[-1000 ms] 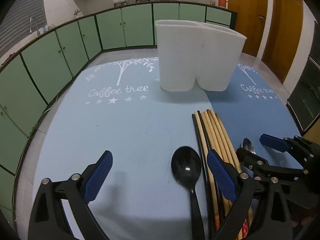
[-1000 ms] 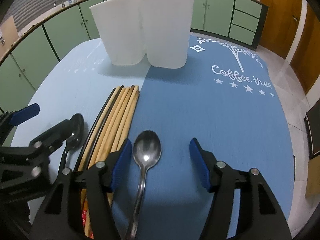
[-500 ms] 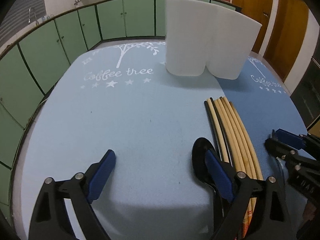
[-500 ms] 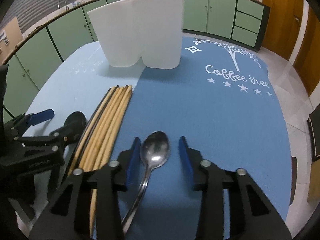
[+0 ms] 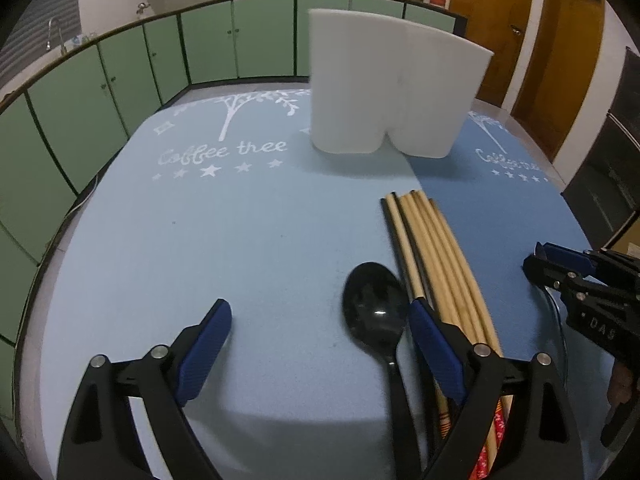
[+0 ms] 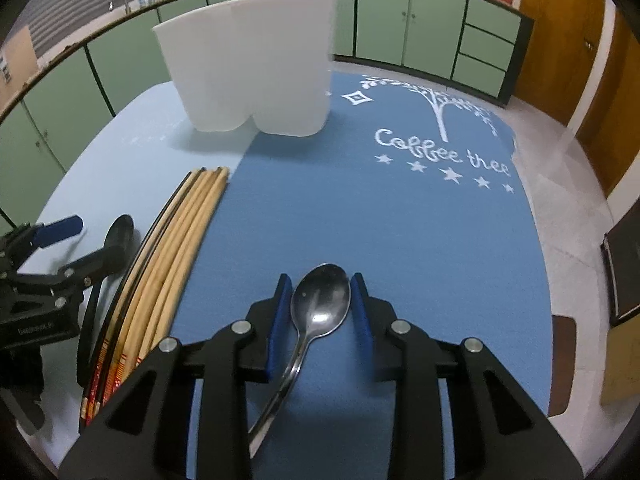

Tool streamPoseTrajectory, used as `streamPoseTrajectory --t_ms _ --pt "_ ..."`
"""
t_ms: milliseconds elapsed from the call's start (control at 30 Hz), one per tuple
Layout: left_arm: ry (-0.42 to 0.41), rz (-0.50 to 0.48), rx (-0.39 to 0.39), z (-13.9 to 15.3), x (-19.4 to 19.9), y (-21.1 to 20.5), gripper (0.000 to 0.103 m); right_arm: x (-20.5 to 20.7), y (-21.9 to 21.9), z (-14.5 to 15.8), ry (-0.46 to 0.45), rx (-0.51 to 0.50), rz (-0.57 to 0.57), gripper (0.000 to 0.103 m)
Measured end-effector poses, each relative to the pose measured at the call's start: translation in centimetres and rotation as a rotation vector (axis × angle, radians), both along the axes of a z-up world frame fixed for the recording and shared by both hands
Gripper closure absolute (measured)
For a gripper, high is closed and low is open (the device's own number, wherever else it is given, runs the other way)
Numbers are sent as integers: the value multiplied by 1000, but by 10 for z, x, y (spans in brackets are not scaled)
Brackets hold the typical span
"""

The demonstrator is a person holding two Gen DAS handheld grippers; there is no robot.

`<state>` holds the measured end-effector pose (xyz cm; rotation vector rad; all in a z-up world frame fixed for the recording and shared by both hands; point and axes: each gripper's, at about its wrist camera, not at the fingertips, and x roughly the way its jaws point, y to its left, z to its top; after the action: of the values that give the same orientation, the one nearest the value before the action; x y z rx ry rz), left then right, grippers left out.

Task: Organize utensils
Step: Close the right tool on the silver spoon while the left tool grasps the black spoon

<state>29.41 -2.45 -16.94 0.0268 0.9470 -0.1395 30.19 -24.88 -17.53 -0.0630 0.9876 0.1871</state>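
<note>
A white two-compartment holder [image 5: 394, 88] [image 6: 256, 64] stands at the far side of the blue mats. Several wooden and black chopsticks [image 5: 434, 248] [image 6: 180, 236] lie in a bundle in the middle. A black spoon [image 5: 376, 312] [image 6: 118, 236] lies left of them, between my left gripper's [image 5: 320, 340] open fingers, close to the right finger. My right gripper [image 6: 320, 308] has its pads against both sides of a metal spoon's bowl [image 6: 320, 300], right of the chopsticks. It looks shut on it.
A light blue mat [image 5: 200, 240] and a darker blue mat [image 6: 400, 220] cover the round table. Green cabinets [image 5: 120, 80] curve around behind. Wooden doors [image 5: 560, 48] stand at the right. The table edge is close on the right side [image 6: 568, 240].
My right gripper has closed from wide open onto the metal spoon's bowl. My left gripper shifted slightly, staying open around the black spoon.
</note>
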Motion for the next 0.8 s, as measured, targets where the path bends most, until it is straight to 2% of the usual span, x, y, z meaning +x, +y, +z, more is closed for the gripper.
streamPoseTrajectory --t_ms 167,233,333,367,500,567,700,767,800 --pt "11 8 -1 -5 13 -5 14 1 -6 -1 -4 2 -2 74" --pt "14 4 -10 -5 18 -5 17 0 -5 -2 -7 1 0 74" --pt "13 -6 -35 -4 19 -5 34 0 -4 -2 -10 4 -4 74" --pt "15 -6 -35 -4 19 -5 45 0 -3 -1 -12 5 -5 74" --pt "0 -31 -57 -4 14 0 74 -1 -5 -2 -15 15 -9 74" --pt "-7 -50 -70 -5 10 6 75 -3 -5 -1 -14 19 -11 74" --pt "-22 -72 -34 -4 3 14 75 -5 -3 -1 -10 19 -2 73" --pt "-3 -78 -72 -3 2 18 74 -4 0 0 -6 14 1 71" --pt "5 -74 -86 -2 1 20 71 -4 0 0 3 24 1 65"
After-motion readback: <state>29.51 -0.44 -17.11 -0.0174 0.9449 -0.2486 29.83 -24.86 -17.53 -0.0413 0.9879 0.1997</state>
